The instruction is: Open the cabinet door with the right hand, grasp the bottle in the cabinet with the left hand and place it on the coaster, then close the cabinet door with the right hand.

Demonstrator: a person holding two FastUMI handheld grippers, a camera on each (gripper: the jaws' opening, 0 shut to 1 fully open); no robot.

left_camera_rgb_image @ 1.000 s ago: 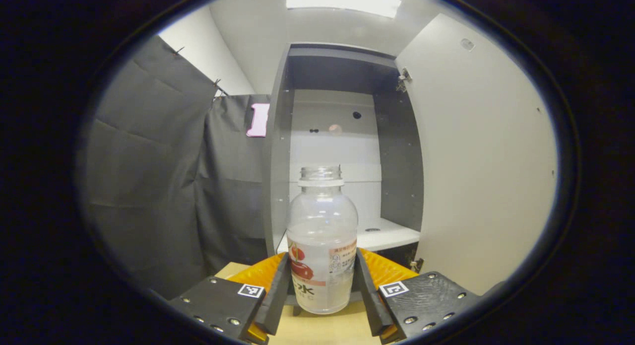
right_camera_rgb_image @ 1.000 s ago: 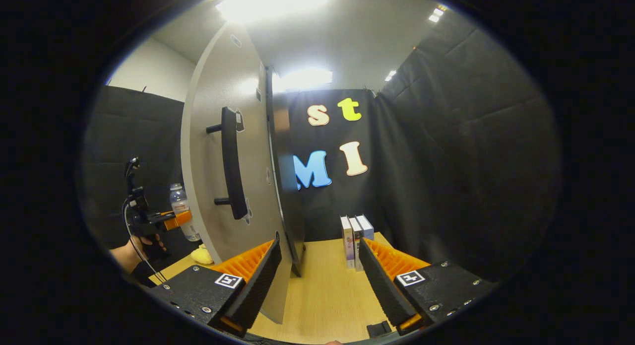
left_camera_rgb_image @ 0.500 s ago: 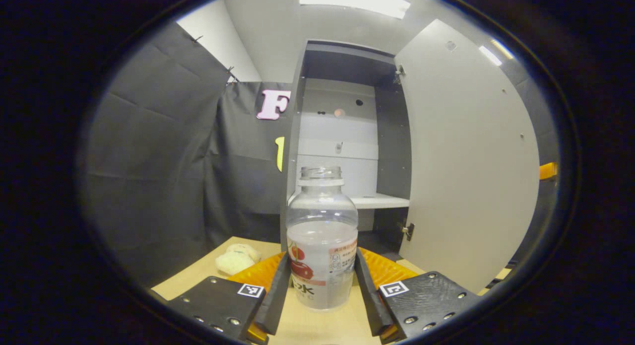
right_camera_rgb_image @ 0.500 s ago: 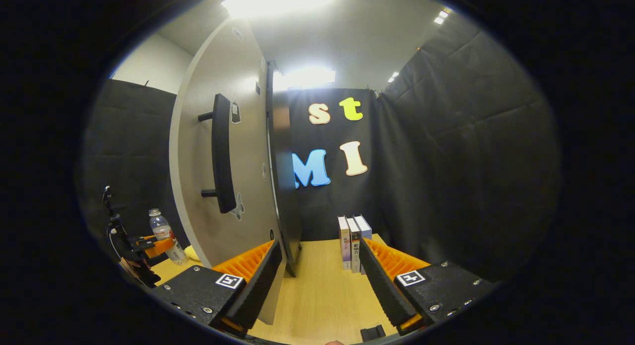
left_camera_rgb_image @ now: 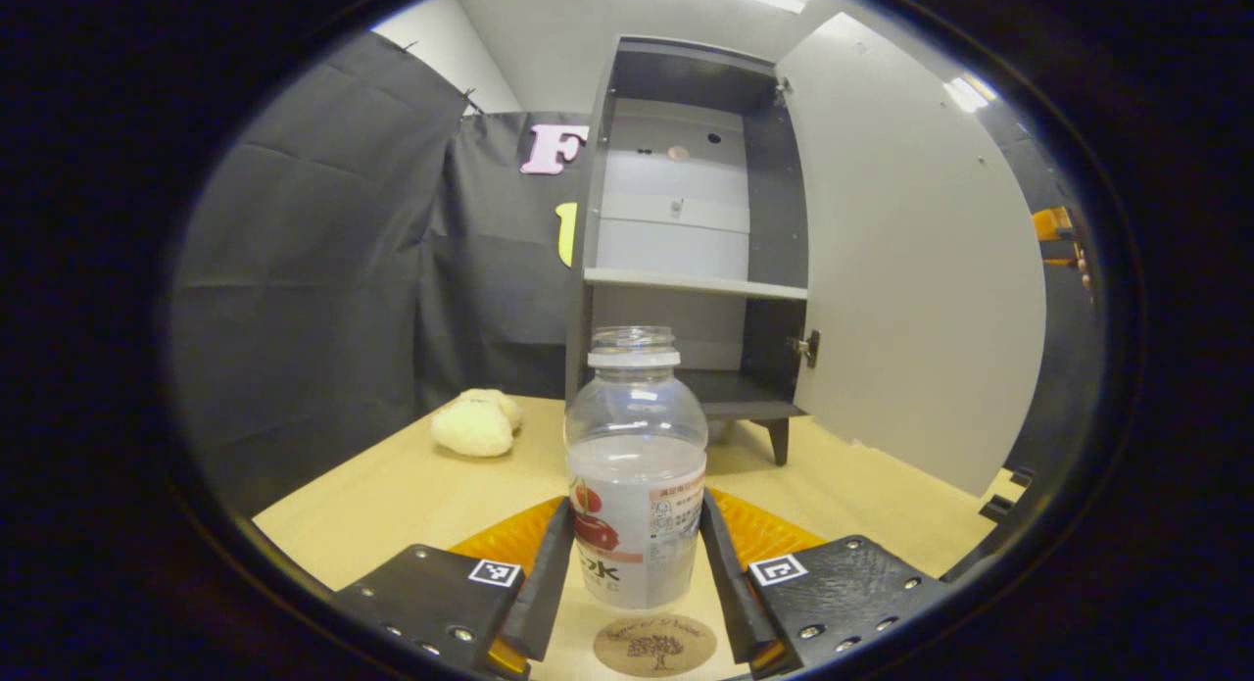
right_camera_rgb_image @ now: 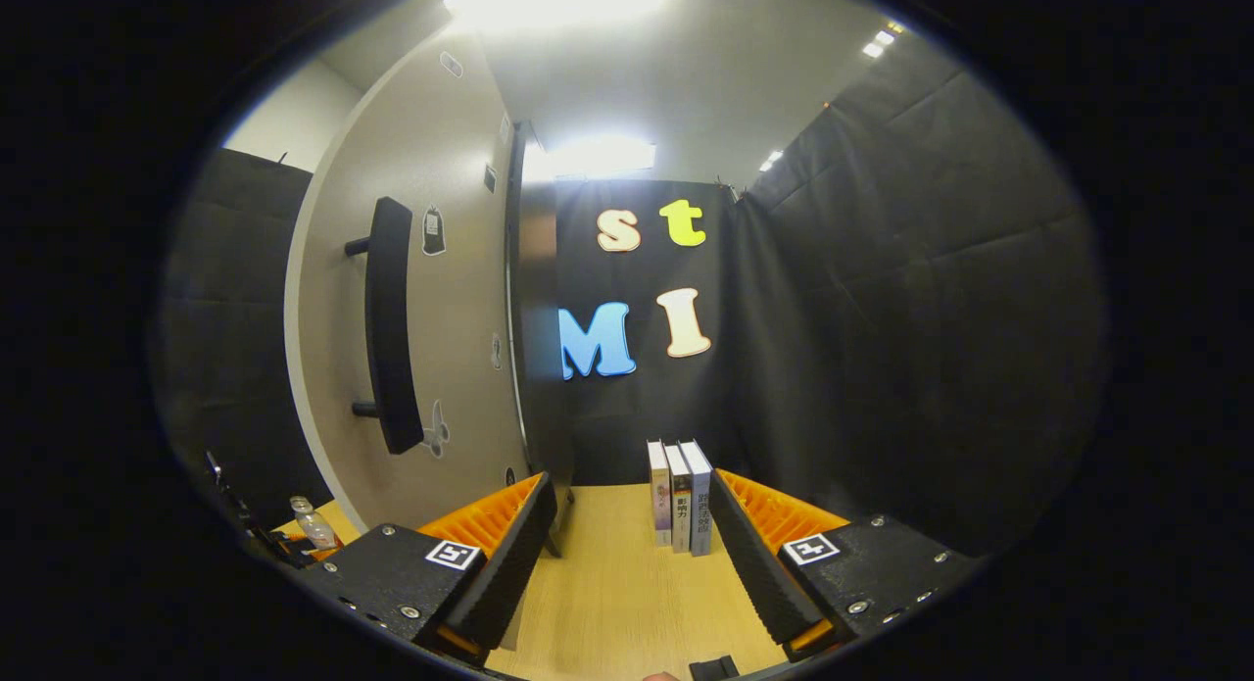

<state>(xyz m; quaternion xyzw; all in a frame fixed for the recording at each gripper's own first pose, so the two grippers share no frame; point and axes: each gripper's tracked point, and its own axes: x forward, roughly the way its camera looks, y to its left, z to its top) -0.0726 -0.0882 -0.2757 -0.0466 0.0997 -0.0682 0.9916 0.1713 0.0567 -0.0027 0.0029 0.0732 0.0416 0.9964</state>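
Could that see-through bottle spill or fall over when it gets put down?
The clear plastic bottle has no cap and is partly full, so tilting would probably spill it. Tall and narrow, it may tip on the round brown coaster. It likely dents if squeezed.

Right gripper (right_camera_rgb_image: 632,539) wide apart and empty, open cabinet door (right_camera_rgb_image: 441,299) — dark handle (right_camera_rgb_image: 390,323) — left, books (right_camera_rgb_image: 678,495) ahead

The bottle (left_camera_rgb_image: 636,465) wears a label with a large character "水" beside smaller print too fine to make out. The coaster (left_camera_rgb_image: 654,646) carries a tree emblem under script lettering, blurred beyond reading.
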